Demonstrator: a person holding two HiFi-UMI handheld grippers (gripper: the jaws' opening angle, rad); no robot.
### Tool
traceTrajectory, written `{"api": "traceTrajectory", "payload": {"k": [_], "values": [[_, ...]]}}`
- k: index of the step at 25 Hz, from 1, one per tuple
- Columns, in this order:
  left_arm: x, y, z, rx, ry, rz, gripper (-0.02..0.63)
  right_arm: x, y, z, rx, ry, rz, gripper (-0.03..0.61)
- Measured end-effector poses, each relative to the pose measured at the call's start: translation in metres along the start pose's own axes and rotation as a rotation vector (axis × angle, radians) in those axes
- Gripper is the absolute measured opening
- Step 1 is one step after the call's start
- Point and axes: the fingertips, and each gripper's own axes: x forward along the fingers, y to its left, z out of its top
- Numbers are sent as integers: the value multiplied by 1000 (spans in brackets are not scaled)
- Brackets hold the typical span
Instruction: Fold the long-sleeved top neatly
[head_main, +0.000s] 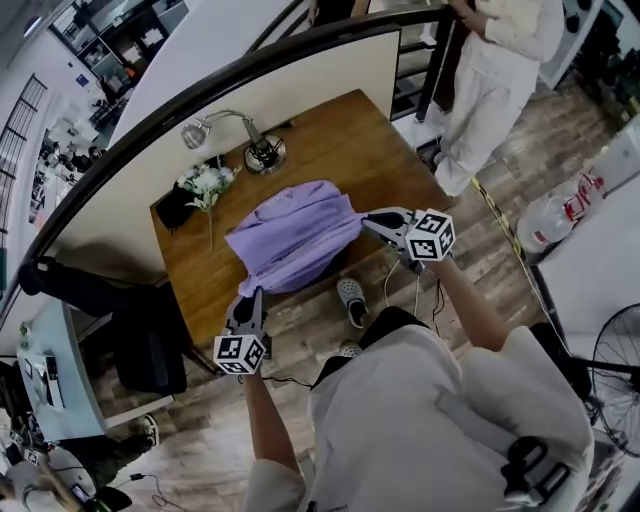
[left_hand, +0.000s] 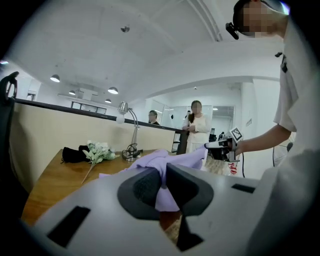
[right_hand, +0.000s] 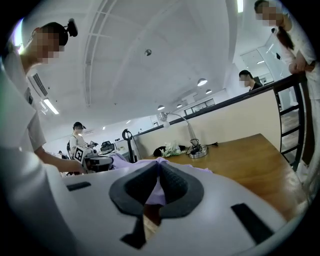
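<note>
A purple top (head_main: 295, 238) is bunched up over a brown wooden table (head_main: 345, 140). The left gripper (head_main: 254, 296) pinches its near corner. The right gripper (head_main: 366, 221) pinches its right side. At the back of the table are a silver lamp (head_main: 262, 152) and some white flowers (head_main: 207, 182). A person in white clothes (head_main: 490, 70) stands past the table.

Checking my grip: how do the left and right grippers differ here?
Head view: left gripper points up the picture, right gripper leftward. Left gripper grips the purple top at its lower edge, right gripper at its right side. Both are shut on it.
</note>
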Motion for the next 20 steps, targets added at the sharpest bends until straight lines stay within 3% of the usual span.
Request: {"api": "traceTrajectory", "payload": {"k": [5, 15, 20], "values": [[54, 49, 21, -6, 11, 8, 47, 47, -52, 36, 41, -14, -15, 26], [161, 157, 37, -56, 195, 85, 48, 165, -161, 72, 217, 120, -64, 26], [176, 194, 44, -118, 194, 130, 48, 207, -182, 79, 317, 159, -51, 26]]}}
